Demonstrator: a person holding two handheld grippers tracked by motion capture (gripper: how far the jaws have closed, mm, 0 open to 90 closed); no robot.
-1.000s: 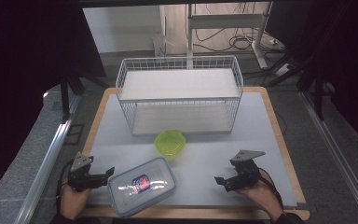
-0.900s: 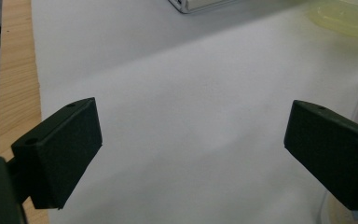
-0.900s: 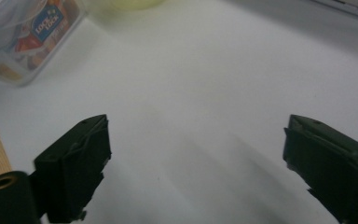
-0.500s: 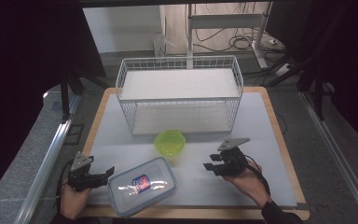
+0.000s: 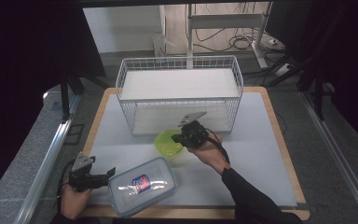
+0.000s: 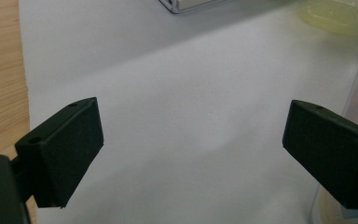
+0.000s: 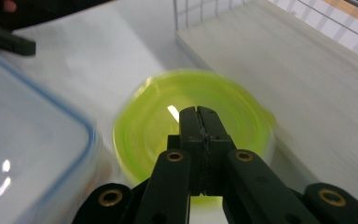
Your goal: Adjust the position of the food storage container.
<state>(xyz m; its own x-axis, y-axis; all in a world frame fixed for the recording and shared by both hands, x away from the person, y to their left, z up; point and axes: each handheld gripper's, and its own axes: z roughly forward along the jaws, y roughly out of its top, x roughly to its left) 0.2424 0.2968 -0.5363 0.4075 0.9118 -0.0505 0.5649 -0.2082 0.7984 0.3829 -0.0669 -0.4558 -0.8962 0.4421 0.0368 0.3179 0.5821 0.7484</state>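
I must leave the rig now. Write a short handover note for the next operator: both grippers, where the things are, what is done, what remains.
Left gripper: open, empty, low over the white mat beside the clear rectangular plastic container with blue-rimmed lid.
Right gripper: shut, empty, poised over the lime-green round plastic bowl.
The bowl sits on the mat just in front of the white wire basket, which looks empty.
Done: nothing grasped.
Left: probably open the right gripper, take the bowl; the container is untouched.

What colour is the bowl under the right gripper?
Bright yellow-green bowl; clearest in the right gripper view.
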